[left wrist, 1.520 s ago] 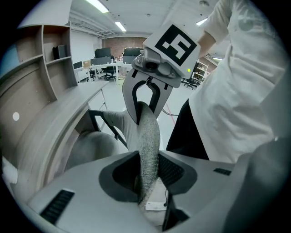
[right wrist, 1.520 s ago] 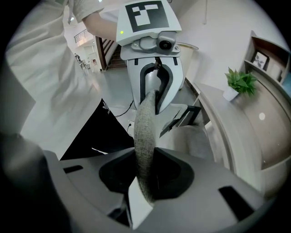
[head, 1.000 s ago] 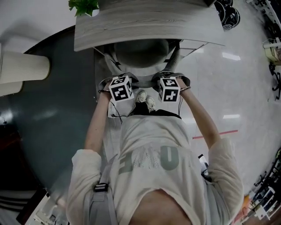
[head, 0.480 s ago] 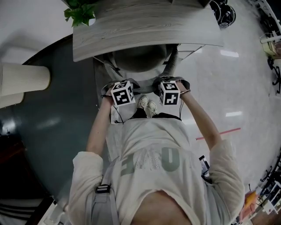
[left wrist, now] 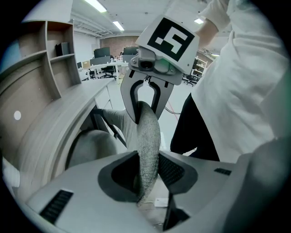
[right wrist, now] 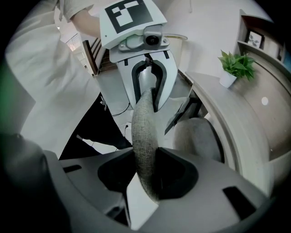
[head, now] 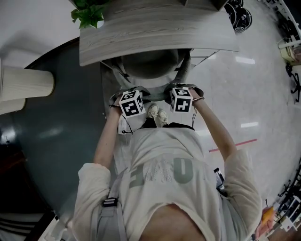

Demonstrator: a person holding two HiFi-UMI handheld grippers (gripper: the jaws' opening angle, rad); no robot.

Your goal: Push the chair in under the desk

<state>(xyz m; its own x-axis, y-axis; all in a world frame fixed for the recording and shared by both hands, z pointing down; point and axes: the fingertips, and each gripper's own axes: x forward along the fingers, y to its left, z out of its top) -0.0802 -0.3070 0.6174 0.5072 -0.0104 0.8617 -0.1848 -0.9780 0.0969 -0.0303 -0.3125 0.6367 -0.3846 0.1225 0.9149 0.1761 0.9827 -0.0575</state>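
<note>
To push the chair (head: 150, 61) squarely under the table (head: 155, 33), the left gripper's (left wrist: 146, 175) fingers pinch the chair back's (left wrist: 148, 132) top edge, and the right gripper's (right wrist: 145, 173), just eased wider, grip it too.

Speckled mid-grey weave on the chair (left wrist: 148, 145), back and seat alike, over dark frame bars. Pale grey wood grain, streaked lengthwise, across the worktop (head: 155, 33). Bright green leaves on the plant (head: 87, 13), in a white pot (right wrist: 226, 80). Glossy off-white on the floor (head: 254, 94), broken by a broad curved patch of dark blue-grey at the left and one thin red line (head: 233, 145). Cream shirt (head: 164, 155) with grey lettering; black trousers (head: 169, 123); white shoes (head: 157, 112). Cream, finely ribbed, on the cylinder (head: 26, 84).
</note>
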